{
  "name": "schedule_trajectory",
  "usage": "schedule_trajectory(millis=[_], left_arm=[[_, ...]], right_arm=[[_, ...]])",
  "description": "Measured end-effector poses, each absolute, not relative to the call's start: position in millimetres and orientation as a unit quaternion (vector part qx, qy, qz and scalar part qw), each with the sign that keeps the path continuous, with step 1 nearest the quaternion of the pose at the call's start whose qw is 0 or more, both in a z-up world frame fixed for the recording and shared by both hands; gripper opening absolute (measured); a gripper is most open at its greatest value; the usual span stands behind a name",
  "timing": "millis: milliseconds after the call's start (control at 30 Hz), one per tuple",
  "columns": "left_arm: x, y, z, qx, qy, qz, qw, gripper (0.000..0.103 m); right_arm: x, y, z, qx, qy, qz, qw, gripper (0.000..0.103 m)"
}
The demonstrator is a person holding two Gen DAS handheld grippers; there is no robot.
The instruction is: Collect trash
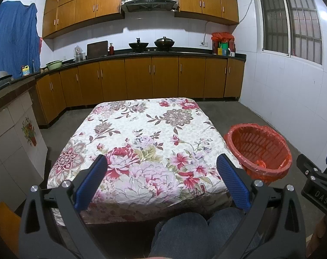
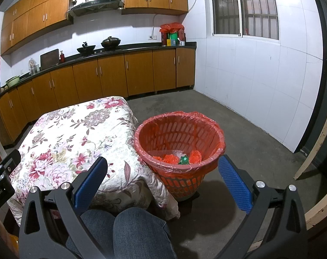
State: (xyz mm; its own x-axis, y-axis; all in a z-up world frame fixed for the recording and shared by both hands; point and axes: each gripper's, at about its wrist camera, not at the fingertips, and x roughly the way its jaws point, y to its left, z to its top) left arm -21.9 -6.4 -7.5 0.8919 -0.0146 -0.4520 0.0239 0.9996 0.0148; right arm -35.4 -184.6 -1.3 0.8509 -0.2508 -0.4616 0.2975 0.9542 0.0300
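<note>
A red slatted trash basket (image 2: 180,138) lined with a red plastic bag stands on the floor at the table's right side; it also shows in the left wrist view (image 1: 258,149). Inside lie crumpled red scraps (image 2: 169,158) and a green wad (image 2: 183,160). The table (image 1: 141,138) wears a floral cloth with no loose trash visible on it. My left gripper (image 1: 162,161) is open and empty over the table's near edge. My right gripper (image 2: 163,164) is open and empty, just before the basket's near rim.
Kitchen counter with orange cabinets (image 1: 141,75) runs along the back wall, bearing woks and bottles. White tiled wall (image 2: 260,86) and window at right. Concrete floor (image 2: 239,133) lies beyond the basket. The person's jeans-clad knees (image 2: 131,226) are below the grippers.
</note>
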Motion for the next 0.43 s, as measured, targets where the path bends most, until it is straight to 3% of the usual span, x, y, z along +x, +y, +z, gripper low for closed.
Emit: schedule_trajectory(millis=[433], left_arm=[[-21.8, -3.6, -10.9, 0.009, 0.234, -0.008, 0.972, 0.099]], right_arm=[[-35.1, -185.8, 0.0, 0.050, 0.234, -0.142, 0.961, 0.101]])
